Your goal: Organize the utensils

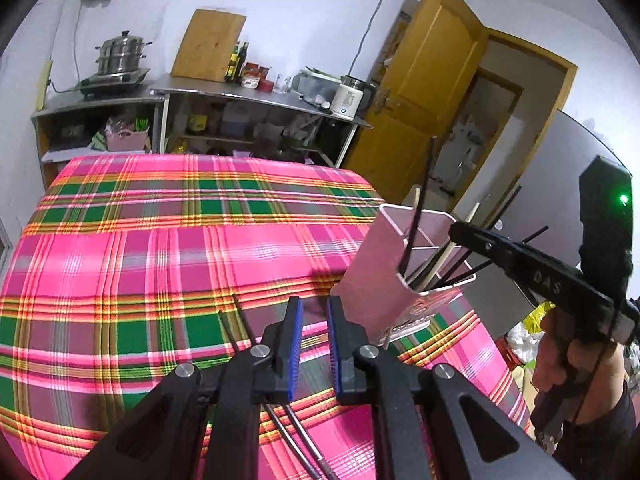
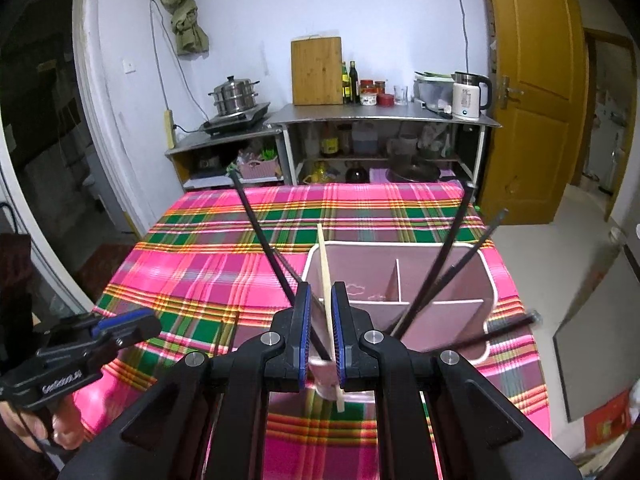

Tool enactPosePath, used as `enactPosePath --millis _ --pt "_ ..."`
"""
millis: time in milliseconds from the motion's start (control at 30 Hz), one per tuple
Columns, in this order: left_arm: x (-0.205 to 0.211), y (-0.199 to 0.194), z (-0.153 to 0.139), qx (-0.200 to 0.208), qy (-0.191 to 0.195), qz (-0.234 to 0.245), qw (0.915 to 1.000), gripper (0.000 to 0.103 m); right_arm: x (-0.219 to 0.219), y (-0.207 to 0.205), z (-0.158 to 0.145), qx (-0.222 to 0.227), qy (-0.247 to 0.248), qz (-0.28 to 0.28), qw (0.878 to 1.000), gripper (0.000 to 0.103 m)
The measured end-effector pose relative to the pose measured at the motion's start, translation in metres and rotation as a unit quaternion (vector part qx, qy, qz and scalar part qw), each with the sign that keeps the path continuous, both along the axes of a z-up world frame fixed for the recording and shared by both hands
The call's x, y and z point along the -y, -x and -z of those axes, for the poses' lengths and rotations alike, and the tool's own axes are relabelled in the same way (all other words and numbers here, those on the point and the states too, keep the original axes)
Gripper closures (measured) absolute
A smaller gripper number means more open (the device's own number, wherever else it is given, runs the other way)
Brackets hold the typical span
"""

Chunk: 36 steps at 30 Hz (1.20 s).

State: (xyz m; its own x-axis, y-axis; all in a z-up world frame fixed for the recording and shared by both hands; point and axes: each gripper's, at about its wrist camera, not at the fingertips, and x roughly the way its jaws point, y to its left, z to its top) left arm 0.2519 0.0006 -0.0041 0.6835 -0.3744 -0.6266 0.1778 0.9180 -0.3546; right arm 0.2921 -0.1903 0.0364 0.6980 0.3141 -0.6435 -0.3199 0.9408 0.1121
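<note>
Right gripper is seen with its blue pads narrowly apart, a pale wooden chopstick and a dark chopstick passing between them; whether the pads actually clamp them cannot be told. Just beyond it, the pink utensil holder stands on the plaid-covered bench, near its right edge, split by white dividers into compartments. Several black chopsticks are leaned out of it at splayed angles. Left gripper is held over the cloth with jaws apart and nothing between them; two dark chopsticks are seen lying on the bench directly beneath it, running toward the camera. From the left wrist view the holder sits just right of that gripper, with the right gripper poised above its rim. Further back, a steel counter carries a cutting board, bottles, a steamer pot and a white kettle. A wooden door stands open at far right.
</note>
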Motion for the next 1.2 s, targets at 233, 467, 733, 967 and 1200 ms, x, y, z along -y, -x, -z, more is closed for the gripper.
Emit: enactPosePath --millis 233,467,733,967,1200 --pt "-0.011 -0.001 0.013 -0.011 0.009 -0.007 0.9999 0.092 -0.008 -0.024 0.011 -0.013 0.010 -0.001 1.000 0.093" --pt "-0.018 0.000 0.021 -0.018 0.016 -0.011 0.9996 0.092 -0.014 -0.043 0.016 -0.026 0.017 0.000 1.000 0.093" --pt "-0.022 0.001 0.029 -0.029 0.021 -0.016 0.9992 0.092 -0.016 -0.051 0.011 -0.021 0.020 -0.002 1.000 0.097" --pt "-0.024 0.002 0.030 -0.033 0.023 -0.020 0.9990 0.092 -0.014 -0.042 -0.014 0.015 0.021 -0.002 1.000 0.097" --pt "-0.023 0.004 0.029 -0.032 0.022 -0.019 0.9991 0.092 -0.014 -0.032 -0.024 0.029 0.017 -0.001 0.999 0.097"
